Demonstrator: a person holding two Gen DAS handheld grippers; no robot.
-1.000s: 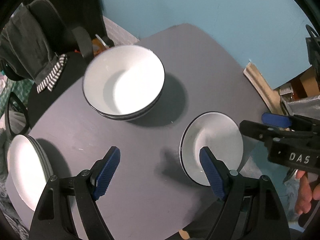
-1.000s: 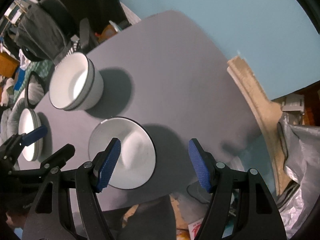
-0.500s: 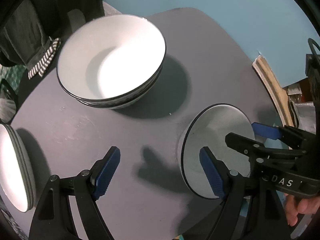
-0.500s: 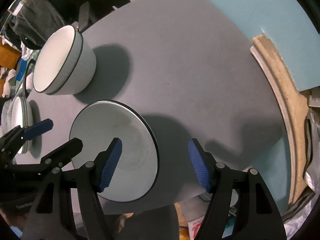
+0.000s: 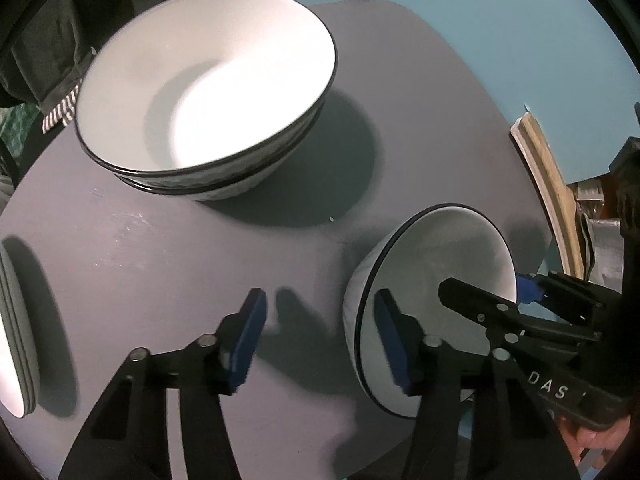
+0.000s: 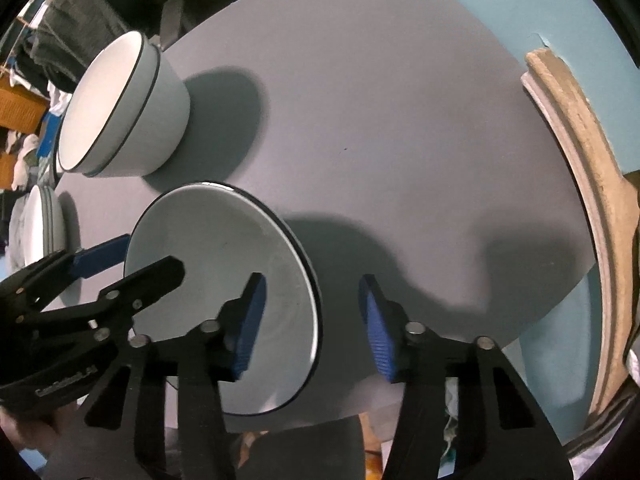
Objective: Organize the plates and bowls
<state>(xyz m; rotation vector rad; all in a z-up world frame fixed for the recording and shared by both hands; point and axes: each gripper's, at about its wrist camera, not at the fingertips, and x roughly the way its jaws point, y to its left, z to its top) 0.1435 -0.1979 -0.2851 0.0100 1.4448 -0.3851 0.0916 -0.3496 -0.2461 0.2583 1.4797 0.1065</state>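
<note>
A small white bowl (image 5: 440, 264) with a dark rim sits near the front right edge of the round grey table (image 5: 160, 256). My left gripper (image 5: 320, 336) straddles its left rim, one pad inside and one outside. The jaws are closing and the pads do not press on the rim. My right gripper (image 6: 312, 320) straddles the opposite rim of the same bowl (image 6: 208, 264) in the same way, jaws closing, pads still apart from it. Each gripper shows in the other's view: the right gripper (image 5: 486, 286) and the left gripper (image 6: 150, 256). A stack of larger white bowls (image 5: 208, 92) stands behind.
A stack of white plates (image 5: 12, 340) lies at the table's left edge, and the plates (image 6: 40, 228) also show in the right wrist view. A curved wooden piece (image 6: 580, 200) lies on the blue floor beyond the table's right edge. Dark clothing (image 5: 40, 40) hangs at the back left.
Both grippers have sunk onto the small bowl's opposite rims, and both pairs of jaws have narrowed. The bowl and the stack look larger and closer.
</note>
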